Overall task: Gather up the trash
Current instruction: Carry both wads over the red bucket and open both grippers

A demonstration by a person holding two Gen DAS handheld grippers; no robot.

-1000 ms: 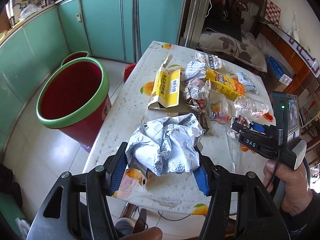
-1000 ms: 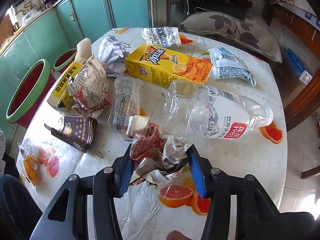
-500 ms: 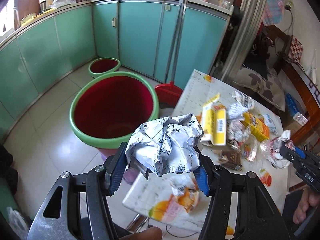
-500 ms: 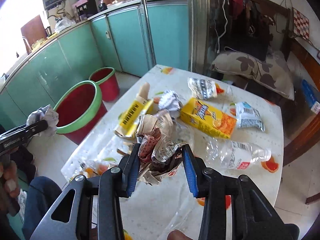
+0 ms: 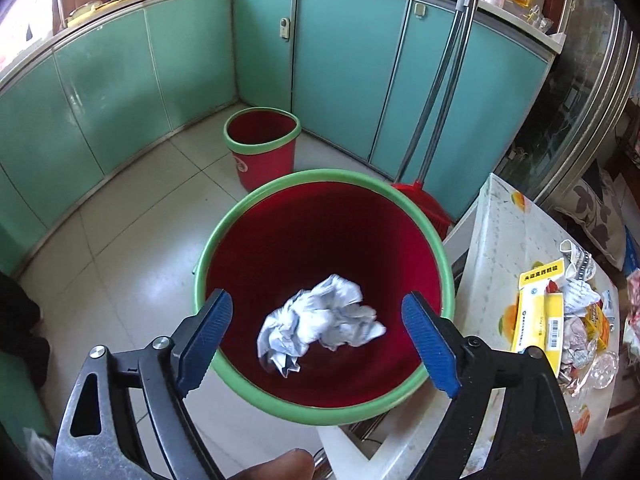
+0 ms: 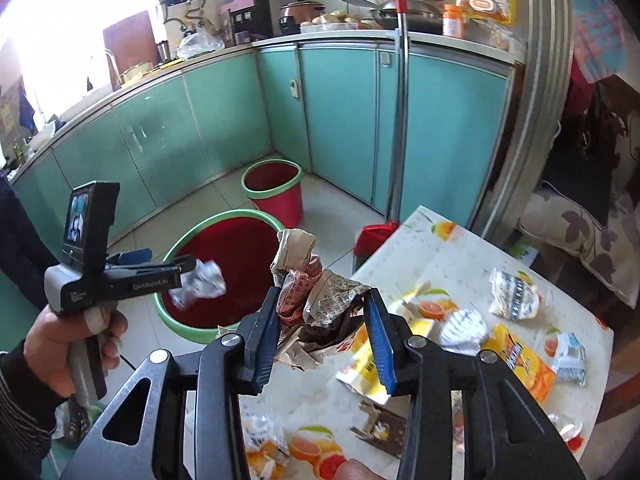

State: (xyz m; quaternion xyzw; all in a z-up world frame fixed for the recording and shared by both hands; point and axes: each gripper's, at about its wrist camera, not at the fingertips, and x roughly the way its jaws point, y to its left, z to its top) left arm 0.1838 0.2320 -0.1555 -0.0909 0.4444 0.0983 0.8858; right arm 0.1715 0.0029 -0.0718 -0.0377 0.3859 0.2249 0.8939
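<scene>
Red plastic ringed by a green rim fills the left wrist view: the large bin [image 5: 324, 236] stands on the floor tiles just beside the table's [image 5: 504, 240] near corner, and the left gripper [image 5: 316, 336] hangs over its mouth. Its jaws have just been opening and now stand wide, both blue pads clear of the white paper ball [image 5: 320, 328], which a second ago was pinched between them over the table. The ball shows loose between the pads against the bin's red inside, apparently dropping, so I judge this piece as good as collected. It is a crumpled lump, slightly longer across the view than up it, with no real pointing end. A smaller red bin [image 5: 262, 148] stands farther off by the cabinets. In the right wrist view, the right gripper [image 6: 322, 340] is clamped on a wad of printed wrappers [image 6: 316, 292], which was down on the tabletop a second ago and is now lifted above the table's [image 6: 460, 256] left edge. The wad's long axis runs upward, its twisted tip rising towards the bin's [image 6: 176, 320] far rim. At the left, the person's hand [image 6: 68, 344] holds the left gripper [image 6: 192, 268], the white ball [image 6: 198, 284] blurred at its tips over the bin. More packets remain on the table, so the job is far from done.
</scene>
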